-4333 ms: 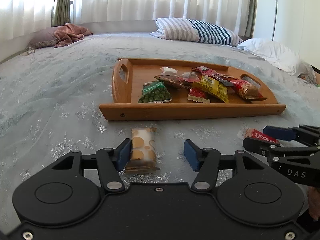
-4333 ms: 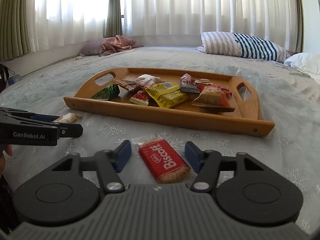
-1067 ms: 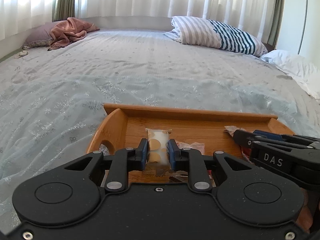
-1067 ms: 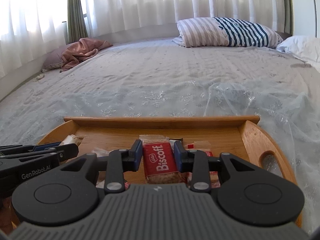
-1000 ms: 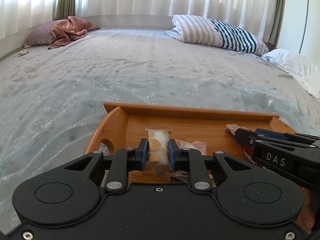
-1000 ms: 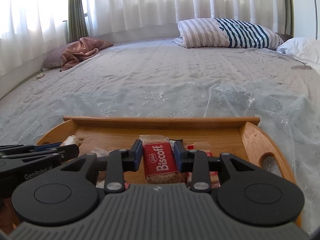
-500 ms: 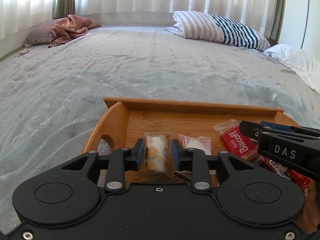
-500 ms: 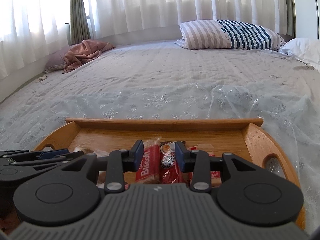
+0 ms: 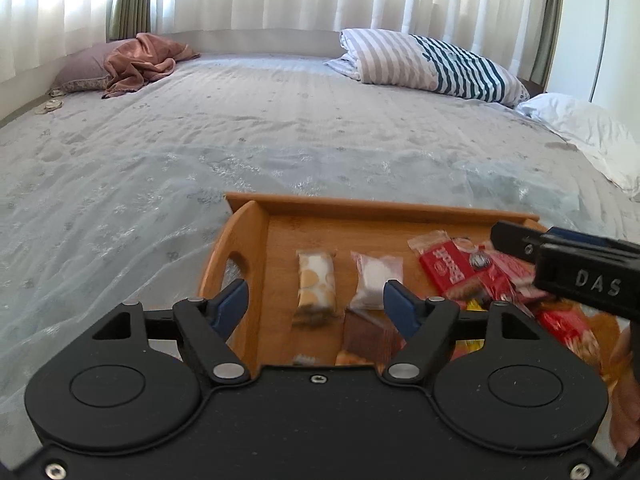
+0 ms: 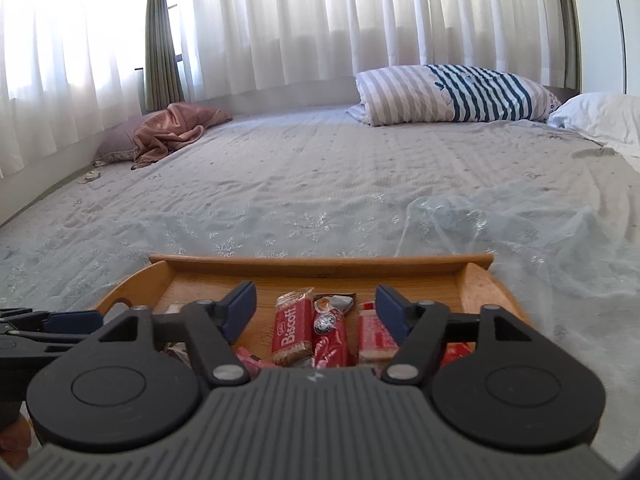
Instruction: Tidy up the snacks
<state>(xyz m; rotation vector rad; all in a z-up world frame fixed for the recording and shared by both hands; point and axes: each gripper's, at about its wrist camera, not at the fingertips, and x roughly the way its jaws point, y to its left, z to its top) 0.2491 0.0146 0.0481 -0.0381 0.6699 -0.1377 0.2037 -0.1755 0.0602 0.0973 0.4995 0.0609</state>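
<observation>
Both hand-held grippers, left (image 9: 315,301) and right (image 10: 315,307), now gape, their snacks dropped into the tray (image 9: 360,205).

I see a honey-brown wooden tray (image 9: 256,248) on a pale grey-blue bedspread (image 9: 280,140) strewn with silvery snowflake motifs. In the tray I make out a clear-wrapped biscuit pack (image 9: 316,280) with tan discs on white, a white sachet (image 9: 376,276), and a red Biscoff packet (image 10: 291,330) lettered in white. My left gripper (image 9: 316,300) is black with blue pads (image 9: 232,304). Behind, I note a grey-and-teal striped pillow (image 10: 452,94), a white pillow (image 9: 588,136), a dusty-pink cloth (image 9: 144,60), and white curtains (image 10: 320,20).
</observation>
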